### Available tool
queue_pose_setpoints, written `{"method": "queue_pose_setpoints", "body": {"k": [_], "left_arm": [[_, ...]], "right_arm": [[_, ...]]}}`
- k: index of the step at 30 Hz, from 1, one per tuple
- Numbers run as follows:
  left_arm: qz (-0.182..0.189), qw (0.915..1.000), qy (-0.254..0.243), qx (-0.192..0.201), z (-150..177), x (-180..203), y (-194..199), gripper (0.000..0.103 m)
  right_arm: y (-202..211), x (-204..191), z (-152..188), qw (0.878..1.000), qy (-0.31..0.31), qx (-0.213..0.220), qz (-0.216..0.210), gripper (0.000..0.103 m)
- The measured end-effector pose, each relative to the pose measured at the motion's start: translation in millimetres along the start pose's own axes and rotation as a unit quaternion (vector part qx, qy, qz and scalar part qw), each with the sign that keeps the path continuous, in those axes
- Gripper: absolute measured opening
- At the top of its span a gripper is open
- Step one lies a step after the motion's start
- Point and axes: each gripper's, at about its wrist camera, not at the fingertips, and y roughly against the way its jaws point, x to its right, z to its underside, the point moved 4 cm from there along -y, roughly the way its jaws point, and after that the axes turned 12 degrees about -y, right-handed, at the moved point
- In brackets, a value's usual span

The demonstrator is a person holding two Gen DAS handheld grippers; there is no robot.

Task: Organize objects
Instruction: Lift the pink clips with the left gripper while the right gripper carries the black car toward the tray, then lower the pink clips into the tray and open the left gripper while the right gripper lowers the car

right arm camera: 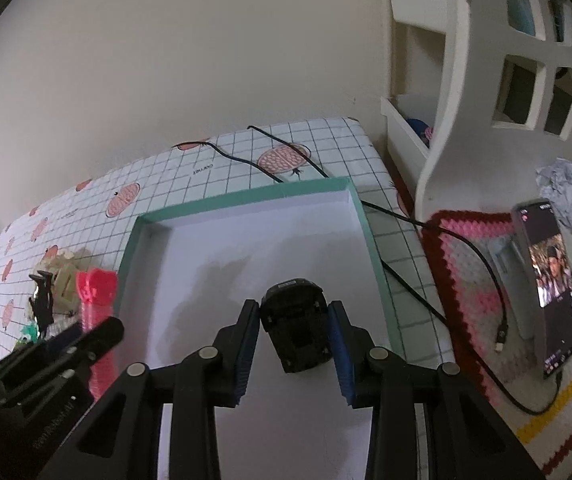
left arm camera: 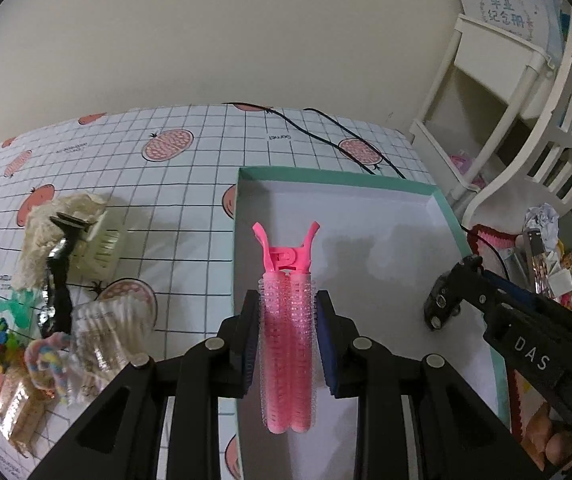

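Over the teal box (left arm camera: 443, 216), left gripper (left arm camera: 287, 334) clamps a pink hair-roller clip (left arm camera: 286, 344), right gripper (right arm camera: 294, 330) a black toy car (right arm camera: 297, 332) — placing underway, lowering and release seem next.

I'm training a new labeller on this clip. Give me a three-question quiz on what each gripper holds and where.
1. True or false: the left tongs grip a pink hair-roller clip.
2. What do the right tongs hold? A) phone B) black toy car C) comb
3. What colour is the rim of the box that both items are over?

Key: 1 true. 2 B, the black toy car. 3 teal green.
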Motion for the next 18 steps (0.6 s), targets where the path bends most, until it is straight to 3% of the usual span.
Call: {"method": "queue_pose_setpoints", "body": {"k": [18], "left_arm": [[0.007, 0.9998, 0.006, -0.017, -7, 0, -39, 0.028]], "right_arm": [[-36, 1, -14, 1.000, -0.013, 0.003, -0.003, 0.037]]}}
